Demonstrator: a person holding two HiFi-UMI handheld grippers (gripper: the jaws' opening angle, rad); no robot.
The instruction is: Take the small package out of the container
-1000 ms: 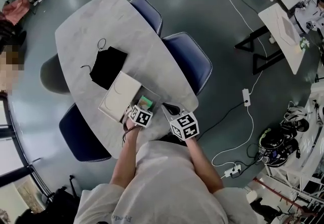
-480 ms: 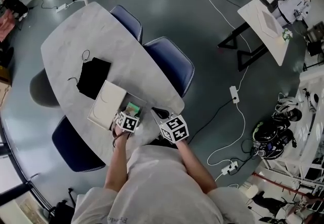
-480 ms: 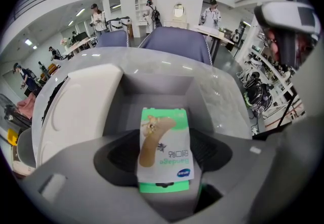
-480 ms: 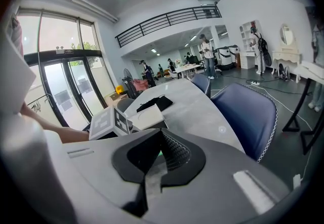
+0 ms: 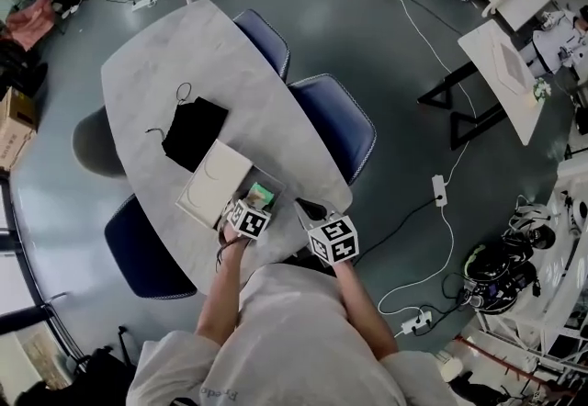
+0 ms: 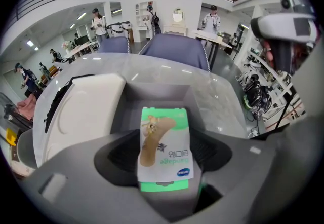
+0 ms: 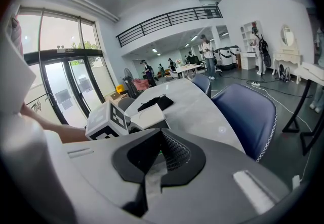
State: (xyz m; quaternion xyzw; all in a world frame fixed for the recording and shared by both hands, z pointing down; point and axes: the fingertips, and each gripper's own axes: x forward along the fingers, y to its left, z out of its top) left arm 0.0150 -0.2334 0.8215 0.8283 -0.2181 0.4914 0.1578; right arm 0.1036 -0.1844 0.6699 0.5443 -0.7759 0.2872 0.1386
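Note:
The small package (image 6: 164, 149), green and white with a plaster printed on it, sits between the black pads of my left gripper (image 6: 165, 159), which is shut on its two edges. Just beyond it stands the open grey container (image 6: 158, 92), with its white lid (image 6: 83, 111) lying to the left. From above, the package (image 5: 263, 194) shows over the container (image 5: 277, 184) near the table's front edge, right ahead of my left gripper (image 5: 252, 214). My right gripper (image 5: 317, 216) hovers to the right of the container. Its pads (image 7: 169, 154) meet with nothing between them.
A black pouch with a cord (image 5: 195, 127) lies on the grey table (image 5: 175, 37) behind the lid (image 5: 213, 184). Two blue chairs (image 5: 333, 124) stand along the table's right side and another (image 5: 147, 243) at its left. Cables run across the floor at the right.
The head camera has swayed, so the table shifts in the picture. Both grippers and the package keep their places relative to the container.

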